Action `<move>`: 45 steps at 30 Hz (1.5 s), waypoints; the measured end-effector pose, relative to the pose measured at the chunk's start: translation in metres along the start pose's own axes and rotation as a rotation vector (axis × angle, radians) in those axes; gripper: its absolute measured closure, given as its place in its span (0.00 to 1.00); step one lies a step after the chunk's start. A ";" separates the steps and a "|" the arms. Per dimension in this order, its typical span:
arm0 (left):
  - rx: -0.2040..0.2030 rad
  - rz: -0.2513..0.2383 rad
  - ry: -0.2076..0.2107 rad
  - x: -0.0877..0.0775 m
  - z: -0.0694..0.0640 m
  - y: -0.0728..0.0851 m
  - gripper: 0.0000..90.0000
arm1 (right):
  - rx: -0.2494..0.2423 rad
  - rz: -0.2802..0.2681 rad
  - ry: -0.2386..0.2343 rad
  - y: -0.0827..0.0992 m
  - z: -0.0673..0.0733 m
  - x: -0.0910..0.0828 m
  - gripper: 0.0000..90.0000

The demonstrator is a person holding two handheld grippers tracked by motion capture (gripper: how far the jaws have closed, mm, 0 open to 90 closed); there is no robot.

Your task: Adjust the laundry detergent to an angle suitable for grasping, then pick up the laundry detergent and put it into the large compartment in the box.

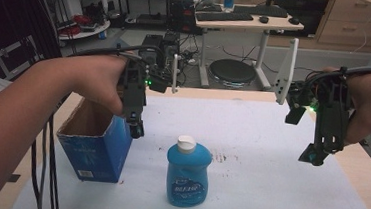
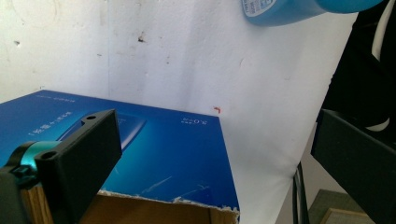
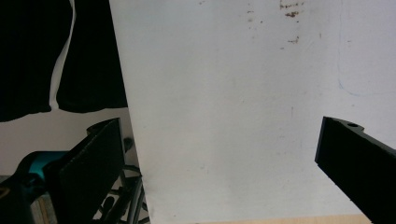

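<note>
A blue liquid bottle [image 1: 188, 174] with a white cap stands upright on the white mat [image 1: 269, 156], near the front middle. To its left sits an open blue cardboard box [image 1: 95, 150]. My left gripper [image 1: 137, 127] hovers above the box's right rim, jaws pointing down. In the left gripper view the left gripper [image 2: 215, 154] is open, the box [image 2: 163, 149] lies under it and the bottle's base [image 2: 285, 10] shows at the top edge. My right gripper [image 1: 315, 156] hangs over the mat's right side. The right gripper [image 3: 224, 163] is open above bare mat.
The wooden table [image 1: 364, 168] shows beyond the mat's right edge. Small brown stains [image 1: 219, 157] mark the mat right of the bottle. Behind the table are a stool [image 1: 232, 72], a desk with a keyboard [image 1: 230, 18] and cables on the floor.
</note>
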State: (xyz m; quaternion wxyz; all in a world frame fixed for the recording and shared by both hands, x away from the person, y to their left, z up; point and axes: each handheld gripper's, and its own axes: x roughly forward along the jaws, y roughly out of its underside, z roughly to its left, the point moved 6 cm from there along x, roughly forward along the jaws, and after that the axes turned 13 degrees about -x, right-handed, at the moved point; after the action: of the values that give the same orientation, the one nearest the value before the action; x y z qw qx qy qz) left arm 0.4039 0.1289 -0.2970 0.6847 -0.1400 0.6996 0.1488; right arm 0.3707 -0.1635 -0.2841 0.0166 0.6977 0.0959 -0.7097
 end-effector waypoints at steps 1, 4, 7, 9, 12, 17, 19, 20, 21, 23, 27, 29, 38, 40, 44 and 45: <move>0.003 0.003 0.003 0.000 0.000 0.000 0.02 | 0.001 0.000 0.000 0.000 0.000 0.000 0.01; 0.004 0.004 -0.004 -0.001 0.001 -0.001 0.02 | 0.007 0.007 -0.001 0.001 -0.001 0.001 0.01; 0.009 -0.008 -0.004 -0.002 0.001 -0.002 0.02 | 0.017 0.017 -0.002 0.002 0.000 0.001 0.01; 0.005 -0.007 -0.006 -0.002 0.000 -0.002 0.02 | 0.009 0.015 -0.002 0.001 0.000 0.001 0.01; 0.013 -0.002 -0.008 -0.002 -0.002 -0.001 0.02 | 0.006 0.013 -0.003 0.000 0.001 0.000 0.01; 0.008 -0.007 -0.001 -0.003 -0.001 0.000 0.02 | 0.012 0.018 -0.005 0.001 0.001 0.001 0.01; 0.008 -0.003 0.006 -0.002 -0.001 0.000 0.02 | 0.010 0.016 -0.007 0.001 0.001 0.000 0.01; 0.011 -0.004 0.008 -0.002 0.000 0.000 0.02 | 0.004 0.009 -0.007 0.000 0.000 0.000 0.01; 0.007 -0.003 0.007 -0.001 0.001 0.000 0.02 | 0.006 0.004 -0.009 0.000 -0.001 0.000 0.01; 0.005 -0.008 0.007 -0.001 0.002 0.001 0.02 | 0.003 0.006 -0.006 0.001 -0.005 0.001 0.01; 0.005 -0.040 0.033 -0.004 0.002 0.002 0.02 | 0.007 0.008 -0.011 0.003 -0.008 0.004 0.01; 0.012 -0.057 0.050 -0.007 0.000 0.003 0.02 | 0.005 0.007 -0.013 0.003 -0.009 0.005 0.01; 0.070 -0.156 0.096 -0.016 -0.014 0.002 0.02 | 0.011 0.010 -0.005 0.004 -0.008 0.005 0.01; 0.074 -0.176 0.095 -0.018 -0.017 0.003 0.02 | 0.007 0.011 -0.007 0.003 -0.007 0.006 0.01; 0.070 -0.204 0.077 -0.020 -0.020 0.003 0.02 | 0.005 0.009 -0.004 0.003 -0.006 0.006 0.01; 0.067 -0.211 0.069 -0.020 -0.021 0.003 0.02 | 0.004 0.007 -0.002 0.003 -0.006 0.006 0.01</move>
State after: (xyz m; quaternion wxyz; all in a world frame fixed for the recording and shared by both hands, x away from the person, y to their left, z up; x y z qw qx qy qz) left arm 0.3839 0.1230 -0.2765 0.6764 -0.1949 0.7087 0.0477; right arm 0.3769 -0.1648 -0.2908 0.0178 0.6976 0.0920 -0.7104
